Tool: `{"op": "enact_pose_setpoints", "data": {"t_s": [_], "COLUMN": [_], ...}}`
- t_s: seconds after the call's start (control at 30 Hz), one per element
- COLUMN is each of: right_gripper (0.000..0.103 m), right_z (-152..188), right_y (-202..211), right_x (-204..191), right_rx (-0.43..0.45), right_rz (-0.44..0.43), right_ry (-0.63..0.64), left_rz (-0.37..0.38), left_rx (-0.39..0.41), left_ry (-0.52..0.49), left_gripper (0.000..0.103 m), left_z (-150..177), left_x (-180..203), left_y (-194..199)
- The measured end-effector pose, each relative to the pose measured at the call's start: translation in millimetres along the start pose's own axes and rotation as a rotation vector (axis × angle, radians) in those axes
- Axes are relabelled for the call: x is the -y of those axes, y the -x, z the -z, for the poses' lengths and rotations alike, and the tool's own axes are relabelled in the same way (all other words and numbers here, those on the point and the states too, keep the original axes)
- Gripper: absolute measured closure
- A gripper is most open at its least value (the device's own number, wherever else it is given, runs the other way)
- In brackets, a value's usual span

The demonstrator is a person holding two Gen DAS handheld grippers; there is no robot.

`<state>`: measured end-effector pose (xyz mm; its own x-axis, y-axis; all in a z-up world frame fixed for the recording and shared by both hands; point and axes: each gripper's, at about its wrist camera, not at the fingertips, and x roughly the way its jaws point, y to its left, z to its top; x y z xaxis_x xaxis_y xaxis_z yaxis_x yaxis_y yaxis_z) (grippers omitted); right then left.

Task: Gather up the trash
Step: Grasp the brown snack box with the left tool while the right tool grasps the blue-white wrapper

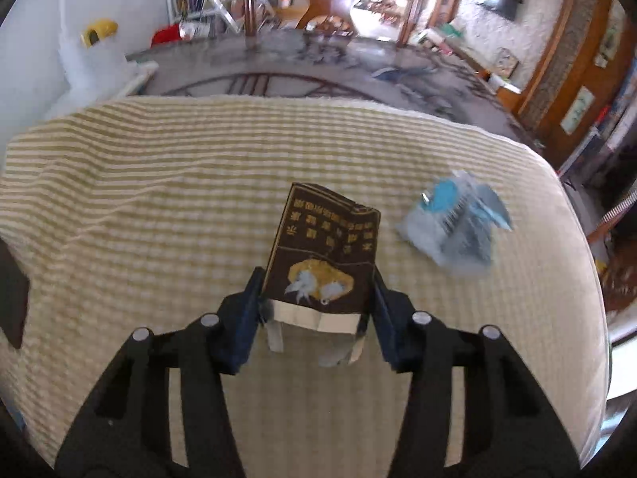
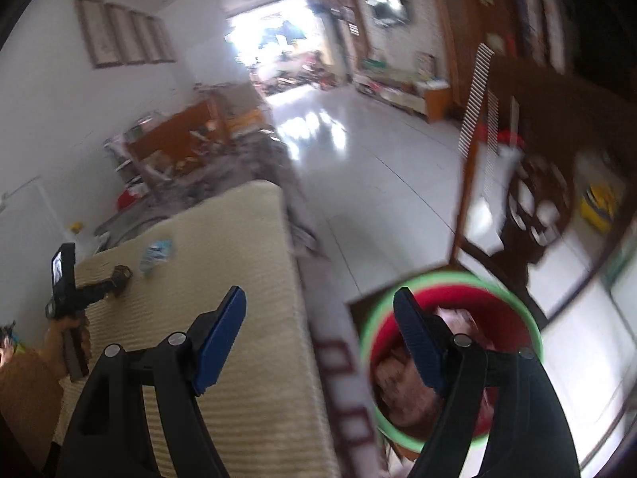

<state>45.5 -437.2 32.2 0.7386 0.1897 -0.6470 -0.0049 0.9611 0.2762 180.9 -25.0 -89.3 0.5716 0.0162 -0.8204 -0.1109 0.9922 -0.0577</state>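
Left wrist view: left claw [image 1: 316, 298] clamped on flat brown carton [image 1: 324, 253] over ribbed striped cloth [image 1: 159, 183]; crinkled blue wrapper [image 1: 458, 219] lies right. Right claw [image 2: 324, 334] apart, angled down over red bin [image 2: 513, 318].

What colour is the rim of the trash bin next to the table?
The bin's rim is light green, around a red inside. It shows only in the right wrist view.

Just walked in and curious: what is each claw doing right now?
Left claw: closed on the dark brown packet.
Right claw: open, holding nothing, above the red bin.
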Motion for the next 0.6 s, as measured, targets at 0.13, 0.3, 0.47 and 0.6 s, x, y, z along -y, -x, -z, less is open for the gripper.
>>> {"op": "enact_pose_setpoints", "data": {"t_s": [0.13,0.3,0.47,0.6], "right_gripper": [0.02,0.02,0.02,0.02], "right_z": [-31.1,-51.9,-48.4,-45.2], "right_y": [-37.1,-137.9,-235.6,-280.5], "right_x": [-58.6,-143.9,-199.4,-222.5], "right_rx": [-0.079,-0.245,-0.398,-0.416], "right_rz": [-0.178,-0.274,-0.221,-0.154], "right_ry": [0.033,0.018,-0.063,-0.13], "left_rz": [0.01,0.037,0.066,0.075], "left_rx": [0.02,0.037,0.049,0.054], "left_ry": [-0.057,-0.024,-0.026,-0.042], "left_gripper": [0.055,0.054,0.054,0.054], "left_z": [45.6,114.7,126.1,125.8], "left_x": [-10.4,-30.1,-29.6,-26.7], "left_y": [46.7,91.0,92.2,90.4]}}
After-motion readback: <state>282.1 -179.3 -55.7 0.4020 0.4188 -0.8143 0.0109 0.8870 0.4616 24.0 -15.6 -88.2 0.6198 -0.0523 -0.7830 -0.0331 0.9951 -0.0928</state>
